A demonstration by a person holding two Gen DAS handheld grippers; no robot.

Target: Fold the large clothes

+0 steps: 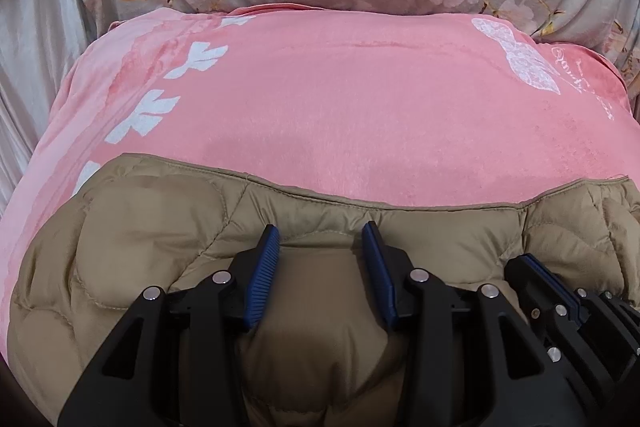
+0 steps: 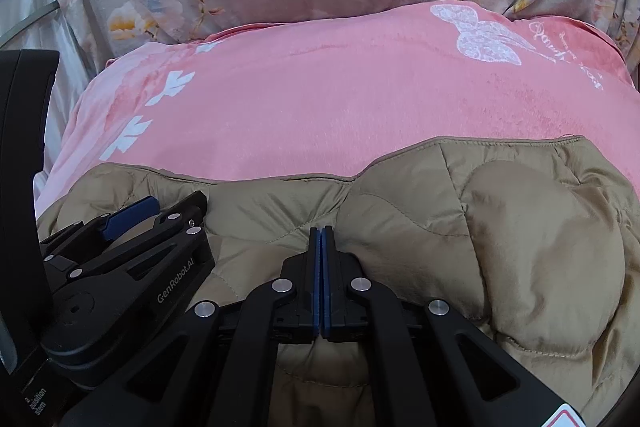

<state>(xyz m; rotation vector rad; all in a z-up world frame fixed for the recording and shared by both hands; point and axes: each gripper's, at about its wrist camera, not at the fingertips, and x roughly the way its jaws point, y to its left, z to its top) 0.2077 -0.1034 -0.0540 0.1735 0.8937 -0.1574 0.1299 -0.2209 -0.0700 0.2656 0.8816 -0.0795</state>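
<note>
The jacket [image 1: 160, 247] is lying on the pink blanket [image 1: 340, 107], its long edge running left to right just beyond both your claws. Your left claw [image 1: 320, 239] is sitting part-open around a puffed fold; your right claw [image 2: 322, 239] is fully closed, pads meeting.

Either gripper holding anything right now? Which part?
Cannot be told. Right gripper is shut on top of the tan quilted jacket; no pinched fabric visible. Left gripper is open, jacket fabric bulging between its fingers.
</note>
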